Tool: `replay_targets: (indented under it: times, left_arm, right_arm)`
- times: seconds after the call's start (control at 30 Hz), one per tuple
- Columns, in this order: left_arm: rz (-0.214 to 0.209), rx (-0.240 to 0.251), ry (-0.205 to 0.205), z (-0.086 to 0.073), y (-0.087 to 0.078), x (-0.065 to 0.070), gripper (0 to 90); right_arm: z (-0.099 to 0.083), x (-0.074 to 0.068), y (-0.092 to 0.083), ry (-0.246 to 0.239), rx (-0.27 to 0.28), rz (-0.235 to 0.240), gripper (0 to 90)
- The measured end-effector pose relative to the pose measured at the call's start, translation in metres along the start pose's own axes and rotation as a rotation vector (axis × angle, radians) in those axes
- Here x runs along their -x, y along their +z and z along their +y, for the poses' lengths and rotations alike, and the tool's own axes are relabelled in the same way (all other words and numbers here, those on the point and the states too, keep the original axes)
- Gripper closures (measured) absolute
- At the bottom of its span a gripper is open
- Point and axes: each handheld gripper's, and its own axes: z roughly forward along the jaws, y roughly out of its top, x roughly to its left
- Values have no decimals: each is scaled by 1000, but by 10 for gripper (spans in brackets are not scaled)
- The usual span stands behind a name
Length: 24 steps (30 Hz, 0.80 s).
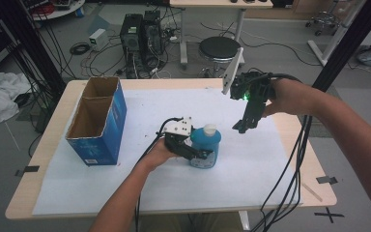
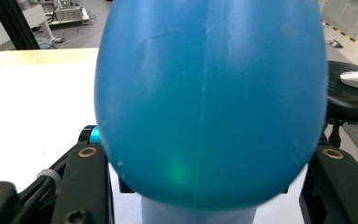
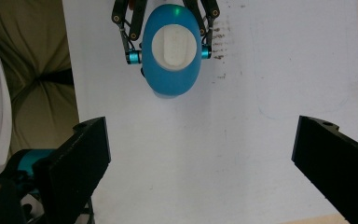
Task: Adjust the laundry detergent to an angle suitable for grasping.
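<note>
Blue bottle (image 1: 206, 146) is standing upright mid-table on the white sheet (image 1: 101, 188); your left gripper (image 1: 200, 153) is clamping its body. You're holding the right gripper (image 1: 241, 127) above it, jaws spread wide, gripping nothing.

High view: dim, even room light, soft low-contrast image, faint shadows under blue cardboard box (image 1: 98, 123). Left gripper view: rounded blue plastic bottle (image 2: 209, 100) very close, out of focus; small green glow on lower surface; white table cover (image 2: 32, 112) overexposed. Right gripper view: cover bright, black jaws blurred at the frame's lower edge.
</note>
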Motion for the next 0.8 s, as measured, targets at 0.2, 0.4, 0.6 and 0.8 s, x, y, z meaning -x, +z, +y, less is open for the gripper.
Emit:
replay_targets:
  times: [0.2, 0.4, 0.6, 0.8]
  left_arm:
    - [13, -11, -27, 1, 0, 2, 410]
    - [39, -27, -44, 3, -6, 4, 286]
    - [63, -20, -56, 8, -18, 10, 240]
    - [119, -28, -83, 15, -38, 17, 189]
  right_arm:
    - [0, -1, 0, 2, -2, -2, 33]
    - [0, -2, -1, 0, 2, -3, 33]
    - [-1, -3, -2, -2, 4, -7, 33]
    - [-2, -4, -3, -9, 11, -14, 33]
